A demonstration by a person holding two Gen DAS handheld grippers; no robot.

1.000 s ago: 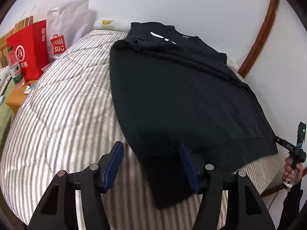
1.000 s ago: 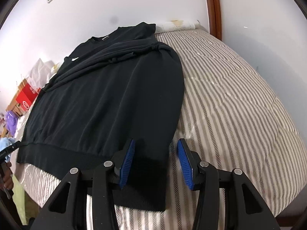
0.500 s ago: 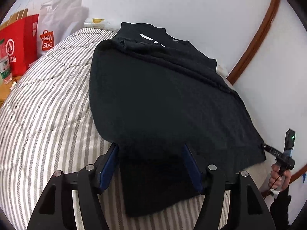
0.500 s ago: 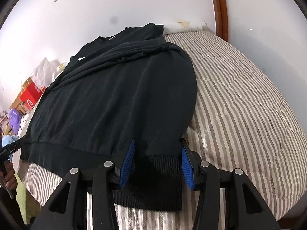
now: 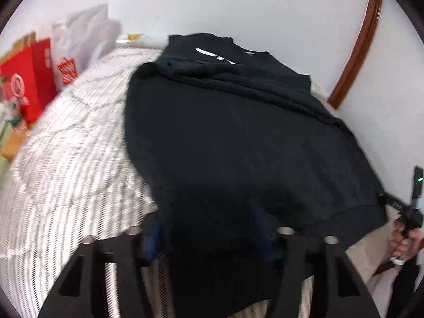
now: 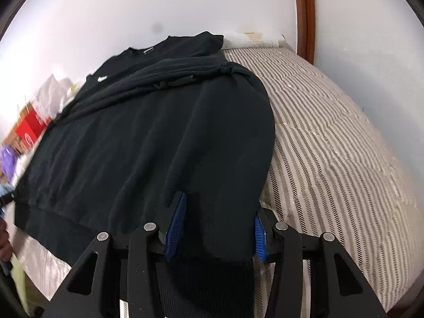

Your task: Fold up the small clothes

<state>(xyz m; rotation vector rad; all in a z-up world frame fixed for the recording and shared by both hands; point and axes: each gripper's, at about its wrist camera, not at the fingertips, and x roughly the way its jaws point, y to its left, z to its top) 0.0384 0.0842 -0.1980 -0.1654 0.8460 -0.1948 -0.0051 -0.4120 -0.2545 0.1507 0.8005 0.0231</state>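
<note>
left fingers blurred, bags smeared

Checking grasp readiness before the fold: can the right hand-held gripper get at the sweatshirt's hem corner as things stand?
Probably yes. The right hand-held gripper is open with its blue pads either side of the black sweatshirt near its ribbed hem. Nothing lies between them on the striped bedding.

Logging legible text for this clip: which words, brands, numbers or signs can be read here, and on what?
None is legible now.
White shopping bag: red logo with white lettering, too blurred to read.
Red paper bag: round white emblem and marks, too blurred.
Black sweatshirt: white streaks near the collar and a neck label, no readable letters in either view.
</note>
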